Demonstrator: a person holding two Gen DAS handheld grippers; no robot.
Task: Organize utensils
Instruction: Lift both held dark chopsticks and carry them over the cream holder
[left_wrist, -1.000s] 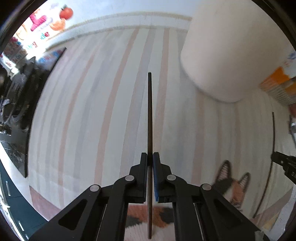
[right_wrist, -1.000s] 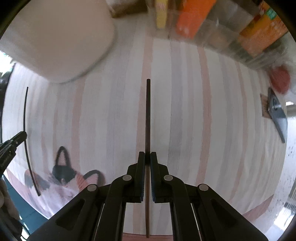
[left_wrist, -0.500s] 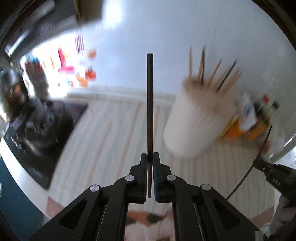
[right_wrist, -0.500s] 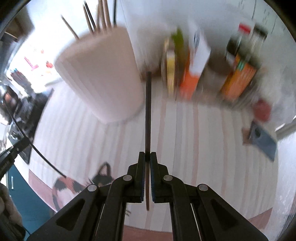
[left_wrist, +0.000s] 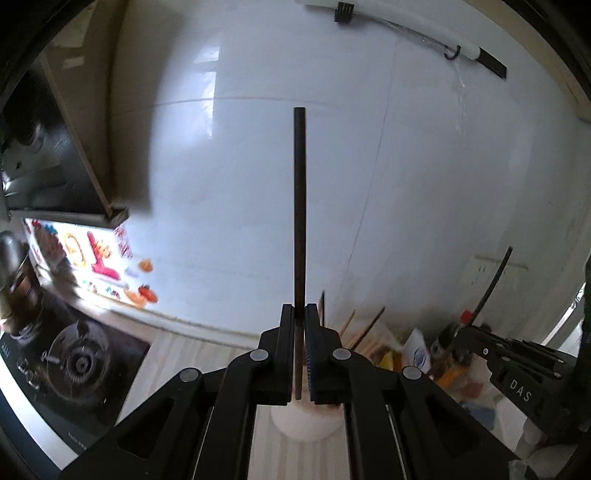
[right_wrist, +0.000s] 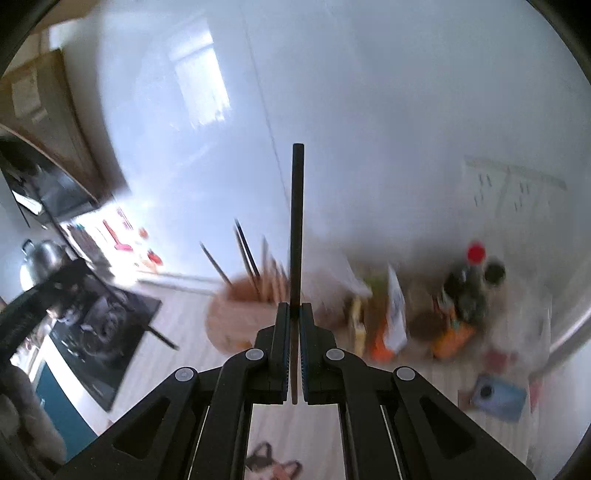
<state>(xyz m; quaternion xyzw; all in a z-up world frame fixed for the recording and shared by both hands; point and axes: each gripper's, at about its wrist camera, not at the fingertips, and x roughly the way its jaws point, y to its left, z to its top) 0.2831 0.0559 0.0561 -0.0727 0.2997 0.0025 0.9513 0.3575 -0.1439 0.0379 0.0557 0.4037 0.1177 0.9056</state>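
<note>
A dark chopstick (left_wrist: 299, 221) is clamped upright in the left gripper (left_wrist: 299, 354), and a second chopstick (right_wrist: 296, 236) is clamped likewise in the right gripper (right_wrist: 294, 354), both raised clear of the bench (right_wrist: 177, 332). Just beyond the fingers, the white utensil holder (left_wrist: 306, 424) is seen standing on the bench, already stocked with chopsticks, with bottles and packets (right_wrist: 391, 317) to its right. The carry-to-holder step is judged to be in hand; next, each chopstick is to be tipped end-down over the holder's mouth and the grip released.
</note>
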